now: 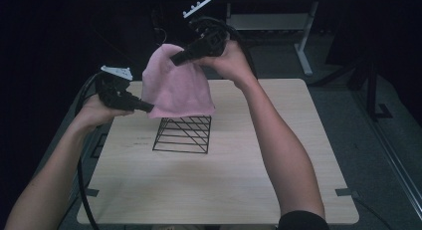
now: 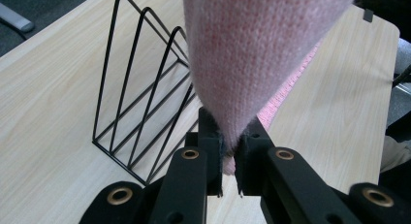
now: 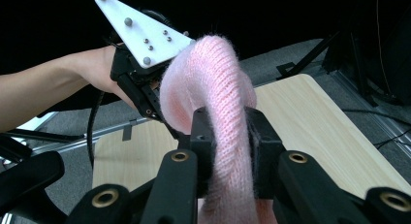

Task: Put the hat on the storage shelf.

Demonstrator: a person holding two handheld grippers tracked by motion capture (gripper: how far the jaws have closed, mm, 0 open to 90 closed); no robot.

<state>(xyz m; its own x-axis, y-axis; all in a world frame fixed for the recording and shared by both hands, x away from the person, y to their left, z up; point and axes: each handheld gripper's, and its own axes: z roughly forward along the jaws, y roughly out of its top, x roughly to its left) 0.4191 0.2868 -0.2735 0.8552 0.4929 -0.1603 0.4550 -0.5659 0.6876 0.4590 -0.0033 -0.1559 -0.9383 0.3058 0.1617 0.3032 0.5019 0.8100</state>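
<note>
You've got the pink knit hat (image 1: 176, 85) up in the air between both tools, hanging over the black wire rack (image 1: 183, 134) that sits near the middle of the light wood table (image 1: 224, 180). Your left gripper (image 1: 149, 108) is clamped on the hat's lower corner; in the left gripper view the jaws are pinched tight on a point of the knit (image 2: 252, 54), with the rack (image 2: 140, 93) just behind it on the tabletop (image 2: 48, 112). Your right gripper (image 1: 175, 58) is higher, biting the top edge of the hat, and in the right gripper view a thick roll of pink knit (image 3: 218, 107) is squeezed between the jaws. That same view catches your left hand (image 3: 99, 69) and its gripper with the grey three-cornered plate (image 3: 140, 32) right behind the fabric. The hat's bottom edge hangs just above the rack; can't tell if it touches.
</note>
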